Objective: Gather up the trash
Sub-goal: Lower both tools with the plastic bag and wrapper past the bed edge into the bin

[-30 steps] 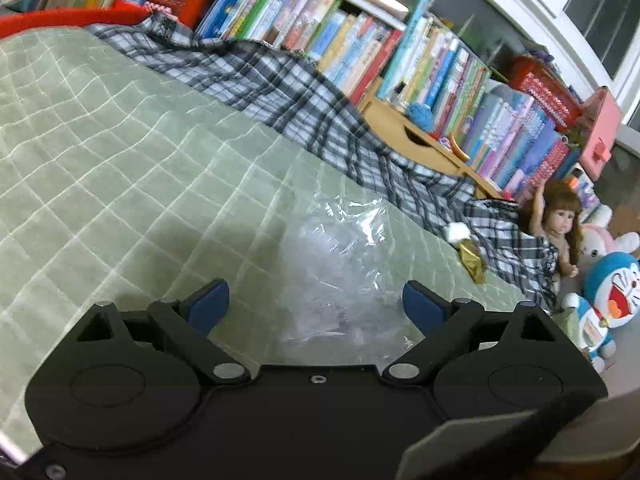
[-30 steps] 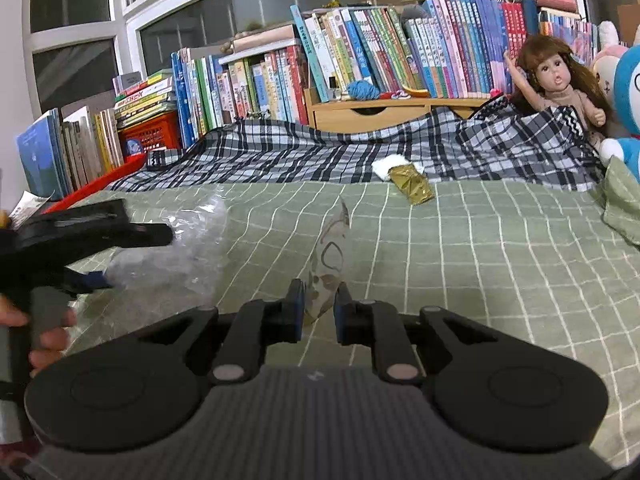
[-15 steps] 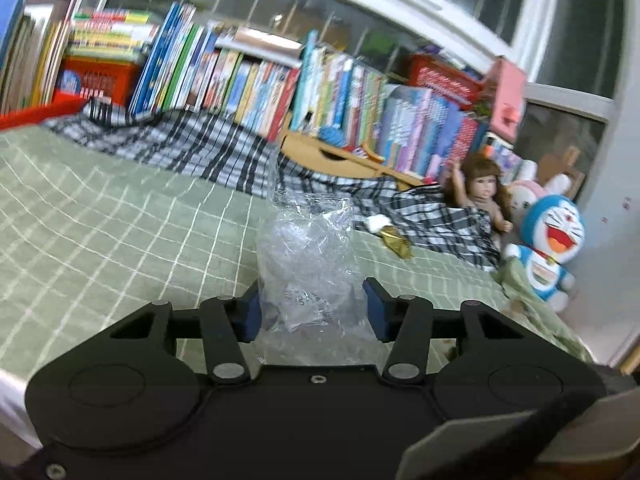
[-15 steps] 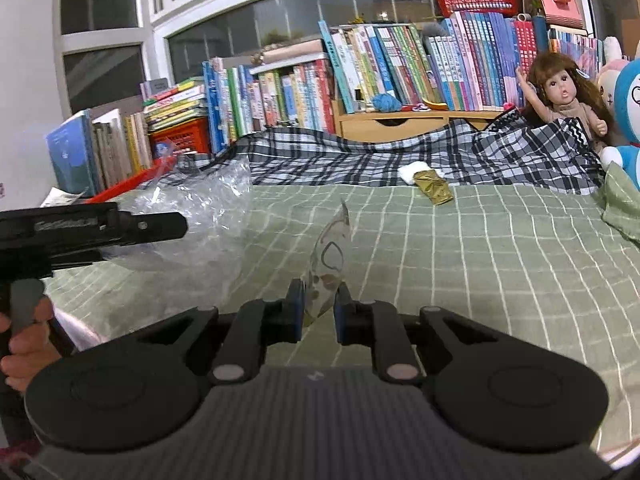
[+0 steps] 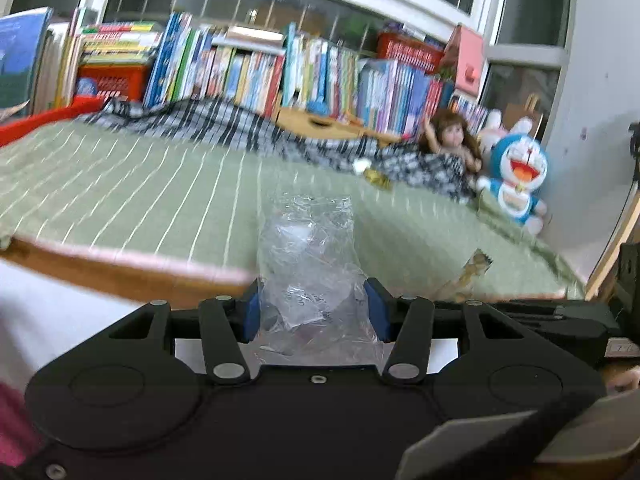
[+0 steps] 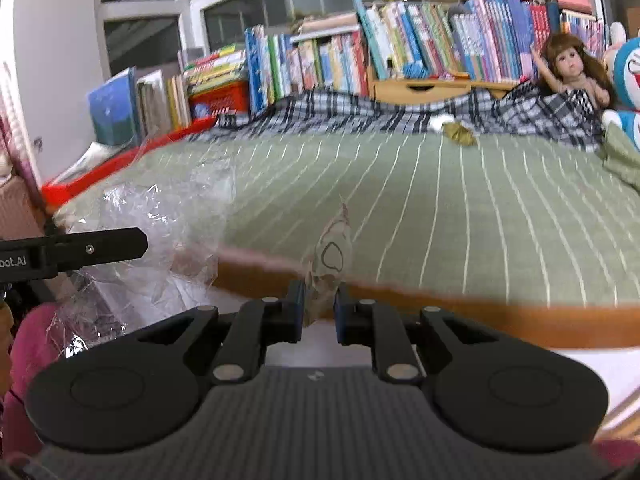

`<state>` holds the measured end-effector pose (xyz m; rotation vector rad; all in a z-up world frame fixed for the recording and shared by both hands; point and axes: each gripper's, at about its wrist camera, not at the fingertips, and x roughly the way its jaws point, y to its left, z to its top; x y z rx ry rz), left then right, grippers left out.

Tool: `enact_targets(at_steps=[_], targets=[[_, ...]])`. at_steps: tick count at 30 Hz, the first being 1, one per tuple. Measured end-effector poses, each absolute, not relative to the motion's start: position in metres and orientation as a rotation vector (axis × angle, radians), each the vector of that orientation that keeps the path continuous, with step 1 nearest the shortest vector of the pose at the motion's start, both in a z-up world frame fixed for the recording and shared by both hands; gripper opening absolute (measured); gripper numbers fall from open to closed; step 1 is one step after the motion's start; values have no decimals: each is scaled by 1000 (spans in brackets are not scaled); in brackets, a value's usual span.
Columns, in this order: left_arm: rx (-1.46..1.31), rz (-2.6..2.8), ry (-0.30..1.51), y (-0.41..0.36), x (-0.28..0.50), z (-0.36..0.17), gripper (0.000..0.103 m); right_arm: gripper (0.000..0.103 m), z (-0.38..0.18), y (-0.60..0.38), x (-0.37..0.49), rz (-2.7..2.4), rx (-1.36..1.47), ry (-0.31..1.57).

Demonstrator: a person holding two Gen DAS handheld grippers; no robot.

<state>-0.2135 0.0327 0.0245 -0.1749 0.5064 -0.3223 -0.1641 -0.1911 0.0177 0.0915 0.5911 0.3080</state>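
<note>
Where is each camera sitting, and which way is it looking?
Left wrist: sits on the left gripper, looking across the green bed toward the bookshelf; its jaws squeeze a clear plastic bag.
Right wrist: sits on the right gripper, facing the same bed; it pinches a printed wrapper; the other gripper shows at left.
Shared: bed, doll, both pieces of trash.

Book spines [image 5: 304,68] motion-blurred — titles unreadable, gold scrap [image 6: 460,133] too small

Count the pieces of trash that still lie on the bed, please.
2: a white scrap and a gold wrapper, side by side at the far edge of the green blanket, beside the plaid cloth. More may be hidden.
</note>
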Motion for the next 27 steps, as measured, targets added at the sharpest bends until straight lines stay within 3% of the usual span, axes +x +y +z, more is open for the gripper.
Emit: enact_targets(at_steps=[7, 12, 27], targets=[[-143, -284, 657, 35, -226, -13, 52, 22, -18, -179, -182, 311, 74, 696], [-108, -230, 859, 27, -215, -48, 52, 22, -42, -172, -190, 300, 77, 782], [-58, -201, 1067, 19, -214, -99, 53, 22, -83, -162, -188, 316, 92, 936]])
